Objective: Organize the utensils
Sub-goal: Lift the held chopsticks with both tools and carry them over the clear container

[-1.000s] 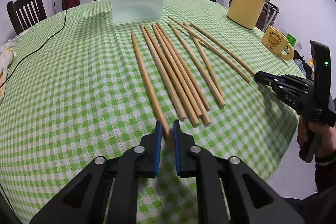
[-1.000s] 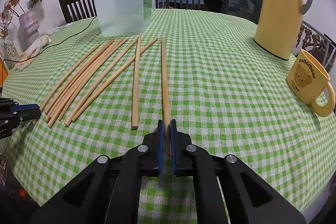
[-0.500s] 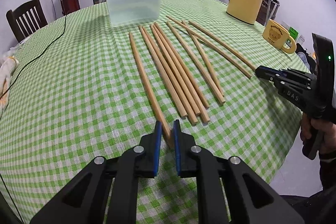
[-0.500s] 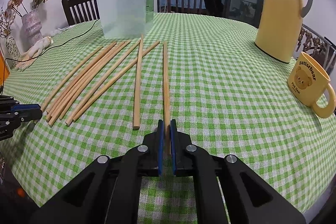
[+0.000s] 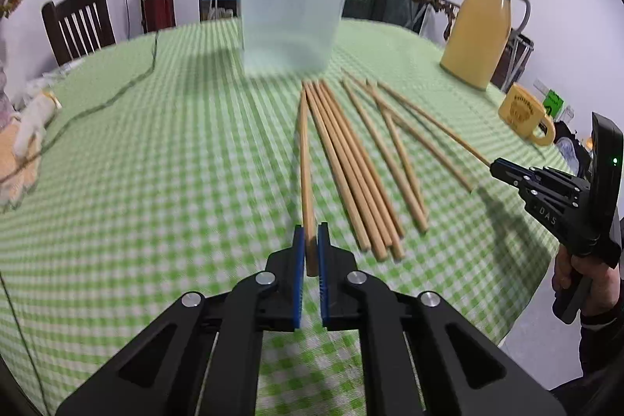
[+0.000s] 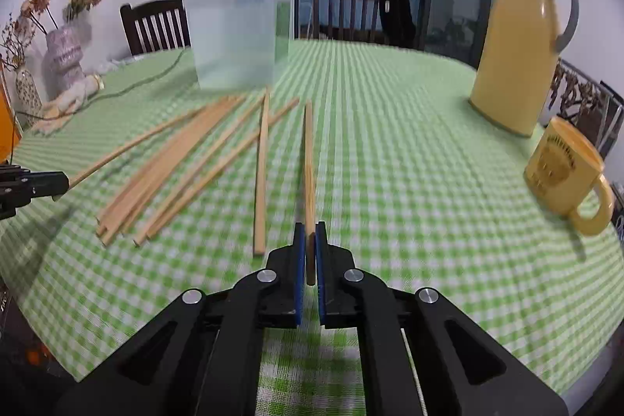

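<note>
The left gripper [image 5: 311,248] jaws have just closed on the leftmost chopstick [image 5: 305,158], lifting it.

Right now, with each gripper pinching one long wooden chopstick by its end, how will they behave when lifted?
Each long wooden chopstick looks straight, so probably stiff. Held at one end by the left gripper and right gripper, the far tips may droop or pivot.

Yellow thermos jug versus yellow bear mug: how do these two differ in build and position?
The tall yellow thermos jug has a grey lid and grey handle; the short yellow bear mug is open-topped with a yellow handle and a printed front. The jug stands farther back on the green checked tablecloth; the mug sits nearer the edge. Both are upright, yellow and untouched.
</note>
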Tool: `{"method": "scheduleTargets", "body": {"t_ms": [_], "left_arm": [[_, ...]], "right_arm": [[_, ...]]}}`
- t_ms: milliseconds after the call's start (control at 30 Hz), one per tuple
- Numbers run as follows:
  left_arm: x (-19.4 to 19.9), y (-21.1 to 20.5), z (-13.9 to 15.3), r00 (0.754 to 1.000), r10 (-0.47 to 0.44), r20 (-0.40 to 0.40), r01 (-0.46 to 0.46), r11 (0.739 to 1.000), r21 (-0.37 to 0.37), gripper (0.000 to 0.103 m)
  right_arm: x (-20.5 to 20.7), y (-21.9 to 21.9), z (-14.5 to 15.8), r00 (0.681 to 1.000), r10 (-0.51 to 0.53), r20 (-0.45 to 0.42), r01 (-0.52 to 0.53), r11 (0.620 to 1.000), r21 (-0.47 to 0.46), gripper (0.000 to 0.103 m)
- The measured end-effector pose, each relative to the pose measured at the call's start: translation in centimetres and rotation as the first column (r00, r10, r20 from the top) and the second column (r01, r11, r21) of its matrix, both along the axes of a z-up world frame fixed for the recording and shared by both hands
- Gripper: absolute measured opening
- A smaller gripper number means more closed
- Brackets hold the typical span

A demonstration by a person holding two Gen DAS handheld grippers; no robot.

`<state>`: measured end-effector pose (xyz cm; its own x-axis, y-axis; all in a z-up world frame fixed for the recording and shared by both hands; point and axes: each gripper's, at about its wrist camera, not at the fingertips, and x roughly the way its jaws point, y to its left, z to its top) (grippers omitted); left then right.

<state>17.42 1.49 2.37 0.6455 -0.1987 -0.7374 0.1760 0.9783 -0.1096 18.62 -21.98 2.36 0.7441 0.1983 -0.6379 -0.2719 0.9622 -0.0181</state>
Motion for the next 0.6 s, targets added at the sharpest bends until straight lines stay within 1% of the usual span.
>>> {"method": "scheduleTargets", "body": {"t_ms": [267, 367, 500, 600], "left_arm": [[-0.6, 1.7, 4.4, 0.995, 0.005, 0.097, -0.004, 1.0, -0.009, 0.003], [-0.6, 2.0, 6.1, 0.992, -0.004, 0.124, 0.004, 1.0, 0.006, 0.0], [-0.6, 2.5, 9.2, 0.984, -0.014, 0.179, 0.009, 1.0, 0.027, 0.0], [-0.7, 2.9, 10.9, 0.975, -0.025, 0.223, 0.017, 0.999, 0.037, 0.0]], "right_arm": [[-1.0, -0.4, 4.2, 0.995, 0.017, 0.102, -0.016, 1.0, -0.003, 0.005], [-1.3, -0.6, 5.7, 0.99, 0.044, 0.131, -0.042, 0.999, -0.014, 0.005], [-1.2, -0.9, 7.8, 0.985, 0.068, 0.161, -0.067, 0.998, -0.009, 0.005], [-0.8, -0.8, 9.4, 0.98, 0.083, 0.183, -0.079, 0.997, -0.026, 0.005]]}}
